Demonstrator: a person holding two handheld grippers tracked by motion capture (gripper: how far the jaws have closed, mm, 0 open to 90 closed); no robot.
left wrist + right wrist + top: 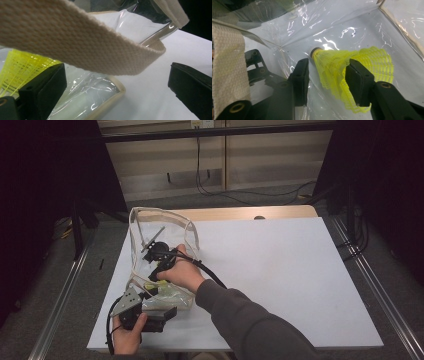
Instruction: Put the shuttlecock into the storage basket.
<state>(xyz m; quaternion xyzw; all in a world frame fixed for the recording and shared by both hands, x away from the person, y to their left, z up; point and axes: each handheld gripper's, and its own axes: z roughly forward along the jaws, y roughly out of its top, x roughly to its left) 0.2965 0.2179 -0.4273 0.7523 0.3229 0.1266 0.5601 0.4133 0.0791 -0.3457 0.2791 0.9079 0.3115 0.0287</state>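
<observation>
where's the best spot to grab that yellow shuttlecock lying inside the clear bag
Probably across the mesh skirt of the shuttlecock, near the narrow end by the cork, coming in through the clear bag opening as the right gripper does. It lies on its side, so the skirt offers two opposite flanks; the flared end is wider and flimsier. The open jaws already straddle it.
</observation>
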